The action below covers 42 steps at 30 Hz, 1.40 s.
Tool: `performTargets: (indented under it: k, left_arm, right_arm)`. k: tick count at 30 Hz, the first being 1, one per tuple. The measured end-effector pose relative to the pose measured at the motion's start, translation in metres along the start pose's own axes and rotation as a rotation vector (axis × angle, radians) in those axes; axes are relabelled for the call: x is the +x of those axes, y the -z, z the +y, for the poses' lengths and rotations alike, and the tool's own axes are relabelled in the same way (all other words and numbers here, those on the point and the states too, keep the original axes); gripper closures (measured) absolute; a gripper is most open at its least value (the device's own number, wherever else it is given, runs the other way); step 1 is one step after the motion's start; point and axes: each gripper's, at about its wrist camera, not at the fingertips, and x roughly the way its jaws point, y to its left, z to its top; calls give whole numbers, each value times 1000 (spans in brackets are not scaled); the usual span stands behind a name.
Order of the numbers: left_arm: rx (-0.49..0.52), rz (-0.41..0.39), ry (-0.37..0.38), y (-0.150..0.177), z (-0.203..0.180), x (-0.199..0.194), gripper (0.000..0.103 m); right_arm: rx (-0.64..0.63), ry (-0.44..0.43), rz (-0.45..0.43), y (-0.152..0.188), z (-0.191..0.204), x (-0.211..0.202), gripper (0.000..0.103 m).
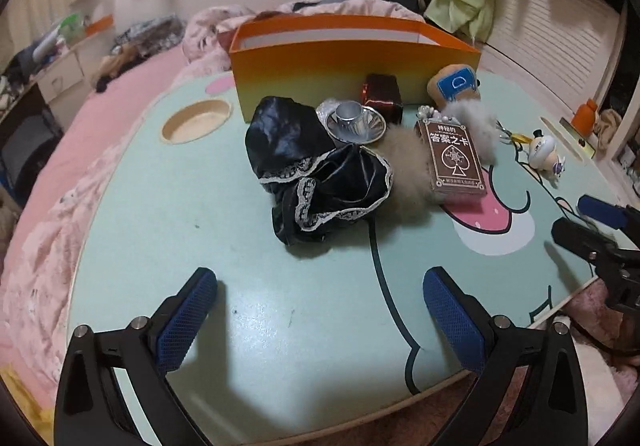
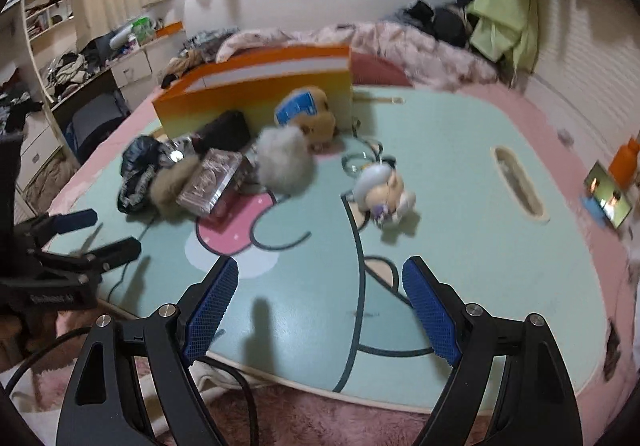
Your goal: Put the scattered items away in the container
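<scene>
You are holding the left gripper point(image 1: 320, 310) and right gripper point(image 2: 320, 306) wide and empty — approaching clutter bunched mid-frame before the orange container point(image 1: 352, 62).

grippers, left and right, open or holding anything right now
Left gripper: open, holding nothing, over the table.
Right gripper: open, holding nothing.
</scene>
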Motion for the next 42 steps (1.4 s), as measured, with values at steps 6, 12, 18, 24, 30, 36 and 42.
performTargets:
  k: [6, 12, 18, 24, 30, 36, 42]
  left_arm:
    - [0, -53, 12, 2, 1, 3, 0]
    - [8, -69, 19, 3, 0, 3, 0]
    - [9, -68, 20, 4, -1, 3, 0]
    - [9, -66, 21, 4, -2, 3, 0]
    - [10, -66, 22, 3, -2, 3, 0]
    - [13, -66, 23, 4, -2, 3, 0]
    - [14, -65, 24, 3, -3, 3, 0]
  right_arm:
    - [-76, 77, 50, 7, 10, 14, 0]
    - [-105, 57, 40, 10, 11, 16, 0]
    - [-107, 56, 36, 10, 11, 16, 0]
    - [-108, 54, 35, 10, 12, 16, 0]
    - [-106, 55, 36, 10, 13, 15, 0]
    - [-104, 59, 40, 10, 12, 15, 0]
    - [-102, 62, 43, 9, 14, 14, 0]
